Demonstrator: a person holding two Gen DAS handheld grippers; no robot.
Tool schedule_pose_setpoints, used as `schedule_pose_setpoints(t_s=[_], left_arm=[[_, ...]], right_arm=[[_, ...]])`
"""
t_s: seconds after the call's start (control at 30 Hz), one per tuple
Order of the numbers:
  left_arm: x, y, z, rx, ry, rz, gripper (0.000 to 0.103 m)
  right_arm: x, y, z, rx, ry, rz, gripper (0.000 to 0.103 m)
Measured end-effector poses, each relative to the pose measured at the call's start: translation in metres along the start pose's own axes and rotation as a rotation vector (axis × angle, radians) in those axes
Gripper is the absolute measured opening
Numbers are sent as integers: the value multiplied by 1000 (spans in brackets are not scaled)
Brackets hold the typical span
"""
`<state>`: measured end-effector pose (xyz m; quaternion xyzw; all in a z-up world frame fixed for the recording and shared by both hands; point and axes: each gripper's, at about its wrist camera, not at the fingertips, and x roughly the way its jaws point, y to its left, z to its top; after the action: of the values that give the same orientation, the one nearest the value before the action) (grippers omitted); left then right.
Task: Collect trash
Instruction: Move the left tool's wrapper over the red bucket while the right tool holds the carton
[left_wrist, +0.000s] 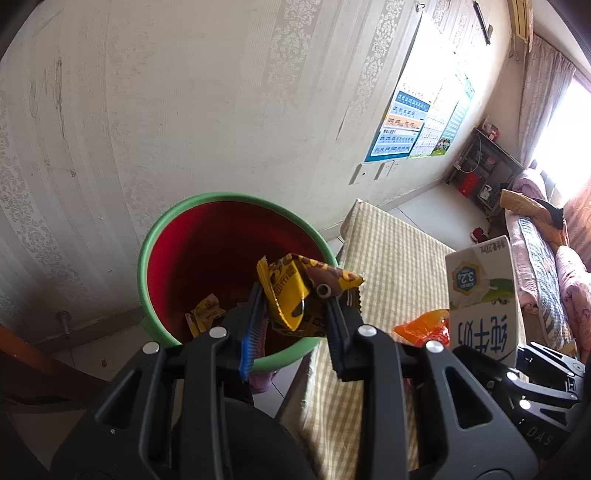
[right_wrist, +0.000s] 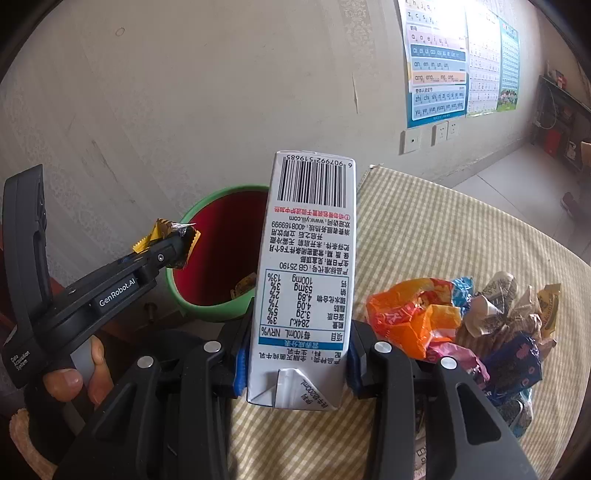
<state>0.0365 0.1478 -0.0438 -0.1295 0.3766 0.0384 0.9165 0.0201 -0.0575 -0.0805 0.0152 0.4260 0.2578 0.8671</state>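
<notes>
From my left camera I see my left gripper (left_wrist: 295, 314) pinching a crinkly yellow and brown snack wrapper (left_wrist: 295, 291) between its two black fingers. The jaws are nearly closed, squeezing the thin shiny foil. The wrapper hangs right over a round bin (left_wrist: 147, 258) with a smooth green rim and a dark red inside. A small yellow scrap (left_wrist: 207, 314) already lies at the bottom of the bin. Beside the bin is a table with a yellow checked cloth (left_wrist: 391, 258), soft and woven looking. At the right edge I see the tall white milk carton (left_wrist: 480, 291), and an orange wrapper (left_wrist: 421, 326) lies on the cloth just beside it.

From my right camera I see my right gripper (right_wrist: 295, 356) clamped on the milk carton (right_wrist: 306, 266). It is a smooth box of stiff card with a black barcode and small print. The blue pads press its two sides near its folded end. The carton is held above the edge of the checked cloth (right_wrist: 424, 229), near the bin (right_wrist: 192, 295). On the cloth to the right sits a heap of crumpled wrappers (right_wrist: 480, 332), orange, blue, pink and brown. At the left, a hand (right_wrist: 81, 376) holds the other gripper (right_wrist: 177, 243), with the foil wrapper (right_wrist: 166, 230) in its tip by the bin's rim.
</notes>
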Motion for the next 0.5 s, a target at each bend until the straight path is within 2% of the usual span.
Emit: schedule_pose_setpoints(t_s=[0.27, 0.5], left_arm=[[6, 17, 14, -12, -17, 37, 30], [20, 31, 20, -17, -1, 67, 30]], right_arm=[[16, 11, 14, -33, 5, 11, 38], [39, 19, 29, -52, 29, 20, 38]])
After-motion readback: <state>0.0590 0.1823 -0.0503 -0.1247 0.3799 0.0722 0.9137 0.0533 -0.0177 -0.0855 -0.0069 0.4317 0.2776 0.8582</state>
